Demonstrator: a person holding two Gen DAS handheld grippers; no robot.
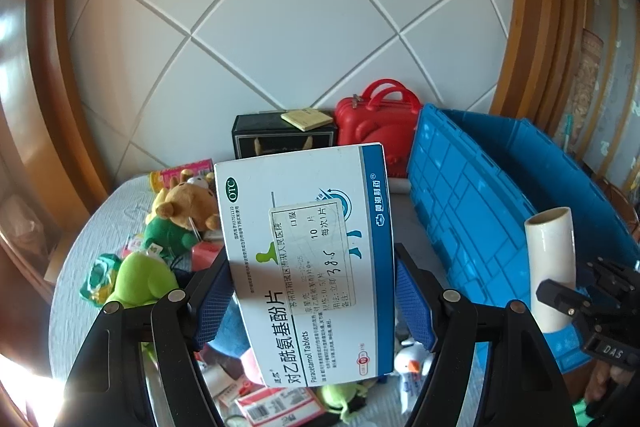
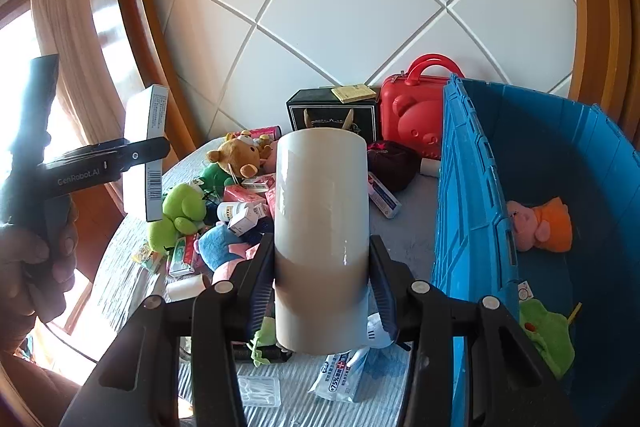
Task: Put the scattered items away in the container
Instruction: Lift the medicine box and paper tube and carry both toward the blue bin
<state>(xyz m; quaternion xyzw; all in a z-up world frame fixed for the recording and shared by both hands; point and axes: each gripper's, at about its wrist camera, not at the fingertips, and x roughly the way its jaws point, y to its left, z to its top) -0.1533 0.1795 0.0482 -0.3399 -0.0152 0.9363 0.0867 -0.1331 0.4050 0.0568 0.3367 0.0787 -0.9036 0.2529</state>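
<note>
Wall (image 2: 360, 7): white panels, diagonal grooves
Frame (image 2: 120, 39): curved wood
Curtain (image 2: 60, 27): beige, by bright window
Bedspread (image 2: 132, 267): grey, ribbed

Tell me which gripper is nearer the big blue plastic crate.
Right. The right gripper, holding a white tube, is beside the blue plastic crate; the left gripper, gripping a medicine box, is farther away.

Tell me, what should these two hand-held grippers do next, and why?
Probably carry both over the blue crate wall and let go: the left hand-held gripper holds the medicine box, the right hand-held gripper the white tube, both lifted above the clutter.
</note>
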